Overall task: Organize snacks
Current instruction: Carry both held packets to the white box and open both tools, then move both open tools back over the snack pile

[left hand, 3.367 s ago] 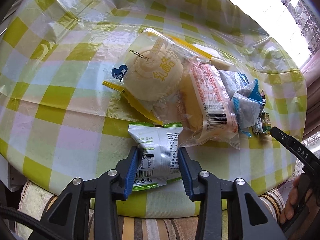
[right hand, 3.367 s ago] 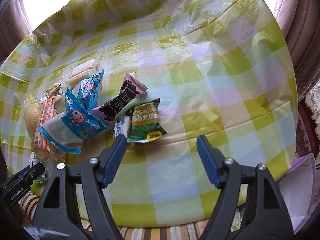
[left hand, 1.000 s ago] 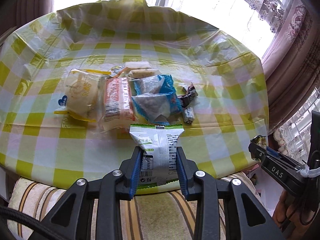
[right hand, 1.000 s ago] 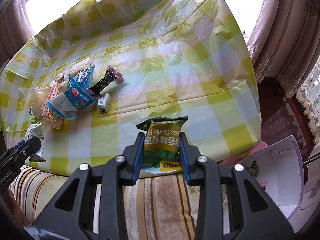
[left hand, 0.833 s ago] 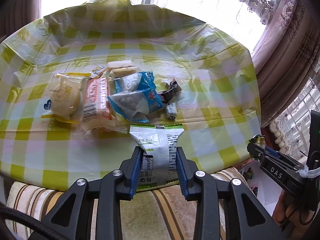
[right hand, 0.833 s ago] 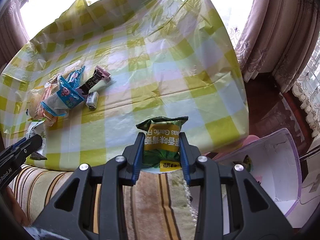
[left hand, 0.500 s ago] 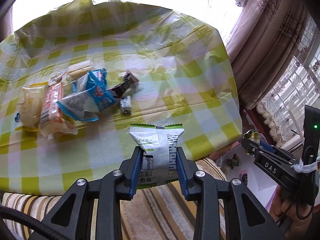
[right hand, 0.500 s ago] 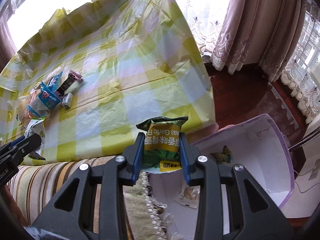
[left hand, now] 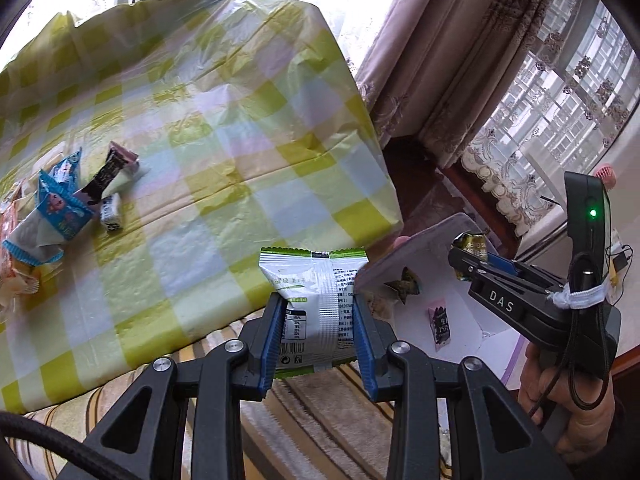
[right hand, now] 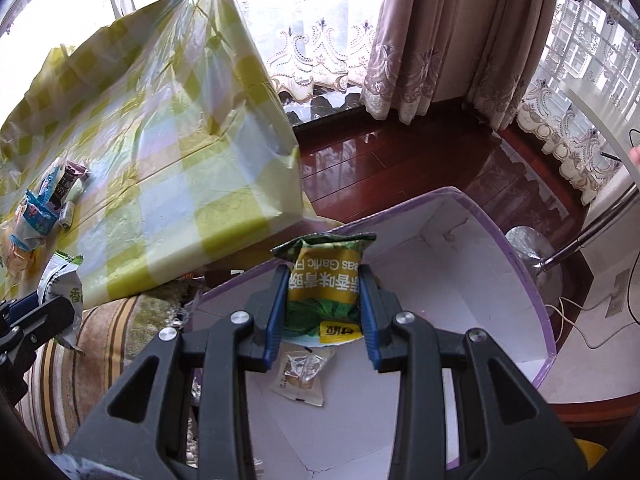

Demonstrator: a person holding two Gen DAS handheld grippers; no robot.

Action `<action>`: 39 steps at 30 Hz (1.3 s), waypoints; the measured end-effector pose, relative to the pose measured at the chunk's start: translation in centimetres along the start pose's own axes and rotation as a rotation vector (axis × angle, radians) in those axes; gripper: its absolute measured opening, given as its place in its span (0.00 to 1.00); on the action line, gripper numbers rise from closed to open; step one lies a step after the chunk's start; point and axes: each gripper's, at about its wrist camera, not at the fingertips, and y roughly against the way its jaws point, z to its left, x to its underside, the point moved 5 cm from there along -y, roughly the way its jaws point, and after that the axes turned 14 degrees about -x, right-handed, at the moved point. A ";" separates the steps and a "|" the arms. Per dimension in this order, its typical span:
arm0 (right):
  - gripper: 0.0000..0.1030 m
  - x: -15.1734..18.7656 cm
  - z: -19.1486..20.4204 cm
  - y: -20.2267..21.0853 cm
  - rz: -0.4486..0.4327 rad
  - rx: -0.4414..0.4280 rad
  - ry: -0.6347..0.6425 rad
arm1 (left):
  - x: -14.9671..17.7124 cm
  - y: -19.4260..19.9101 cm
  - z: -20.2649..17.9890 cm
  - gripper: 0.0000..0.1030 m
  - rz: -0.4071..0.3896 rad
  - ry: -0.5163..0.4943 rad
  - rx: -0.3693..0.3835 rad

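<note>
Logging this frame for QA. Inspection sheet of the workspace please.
Surface: table under yellow-check plastic cover, creased.
Job's things: white-green packet in left tongs; green garlic-pea packet in right tongs above the white box; snack pile on the table's left.
Clutter: few small packets already in the box.
Grippers: both shut on packets.
Cables: black lead on the right unit; white cord on floor.
Surroundings: curtains, wood floor, striped cushion.

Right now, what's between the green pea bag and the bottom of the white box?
In the right wrist view, only air: the green pea bag, clamped in the right gripper, hangs above the white box. Beneath it on the box floor lies a small clear snack packet.
</note>
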 end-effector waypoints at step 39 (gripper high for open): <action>0.60 -0.6 1.9 -0.1 -0.007 -0.029 -0.005 | 0.0 -0.2 1.9 0.51 0.016 0.082 0.048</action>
